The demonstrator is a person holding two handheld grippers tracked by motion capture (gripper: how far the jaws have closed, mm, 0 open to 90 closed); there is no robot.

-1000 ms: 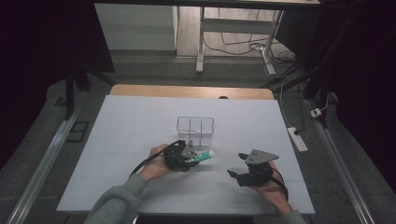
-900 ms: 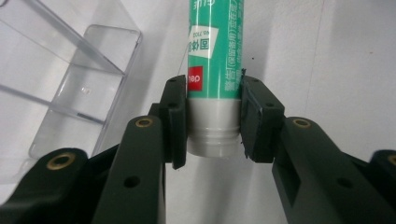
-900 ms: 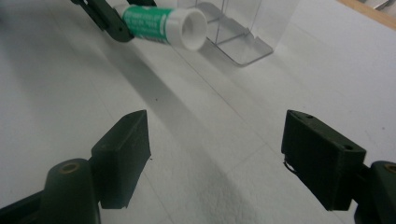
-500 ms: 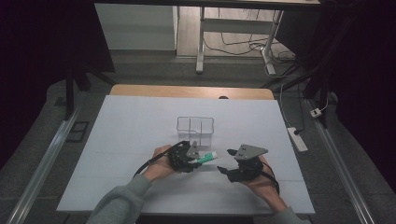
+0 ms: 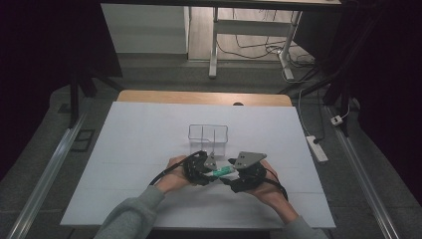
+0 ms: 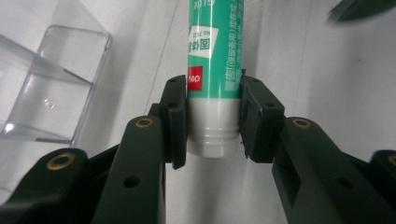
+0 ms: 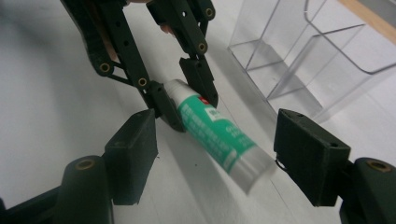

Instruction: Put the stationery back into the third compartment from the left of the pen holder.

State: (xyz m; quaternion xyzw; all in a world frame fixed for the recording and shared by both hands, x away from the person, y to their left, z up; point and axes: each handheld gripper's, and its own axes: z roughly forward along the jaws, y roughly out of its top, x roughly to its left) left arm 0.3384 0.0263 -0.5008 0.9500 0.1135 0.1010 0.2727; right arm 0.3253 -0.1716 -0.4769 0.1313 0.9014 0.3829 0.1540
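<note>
Two claws meeting over counter (image 5: 124,149): left claw (image 6: 212,119) gripping glue stick (image 6: 215,70); right claw (image 7: 215,154) gaping wide around its far end, beside clear box (image 5: 208,134).

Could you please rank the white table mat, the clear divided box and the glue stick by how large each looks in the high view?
1. White table mat, by far the largest.
2. Clear divided box.
3. Glue stick, smallest, with just a short green stretch visible between the left gripper and the right gripper.
</note>
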